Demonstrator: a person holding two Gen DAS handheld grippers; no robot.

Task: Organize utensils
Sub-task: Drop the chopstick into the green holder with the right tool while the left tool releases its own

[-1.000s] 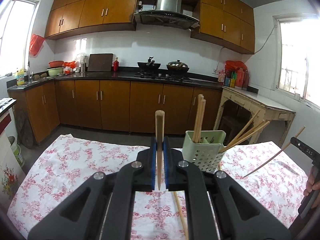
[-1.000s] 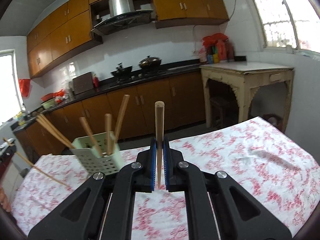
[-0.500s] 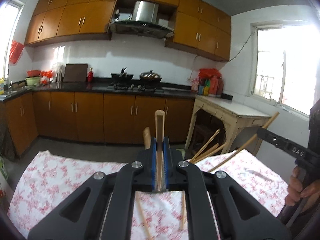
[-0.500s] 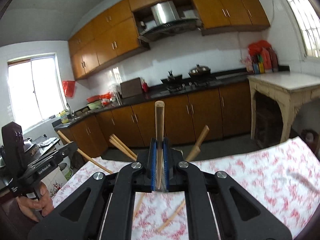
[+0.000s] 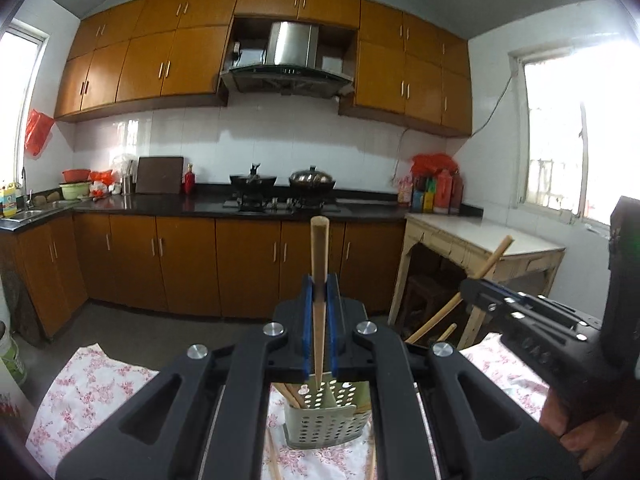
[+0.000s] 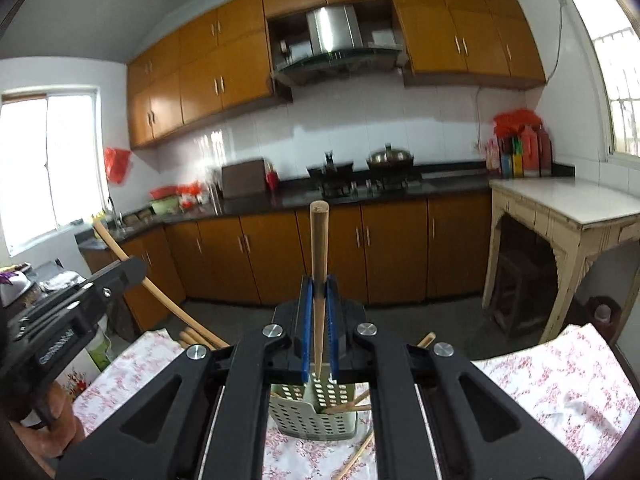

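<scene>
My left gripper [image 5: 319, 292] is shut on a wooden chopstick [image 5: 319, 264] that stands upright between the blue pads, its tip just above the pale green perforated utensil holder [image 5: 326, 420]. My right gripper [image 6: 319, 292] is shut on another wooden chopstick [image 6: 319, 256], also upright over the same holder [image 6: 316, 412]. The holder has chopsticks in it and stands on the floral tablecloth [image 5: 80, 392]. The right gripper shows at the right of the left wrist view [image 5: 520, 312], and the left gripper at the left of the right wrist view [image 6: 80, 296].
Loose chopsticks lie on the cloth beside the holder [image 6: 356, 456]. A cream side table [image 6: 560, 216] stands to the right. Brown kitchen cabinets [image 5: 240, 264] and a counter with a stove run along the far wall.
Both grippers have moved in over the utensil holder, which now sits directly beneath the fingers in both views. Each keeps its chopstick clamped.
</scene>
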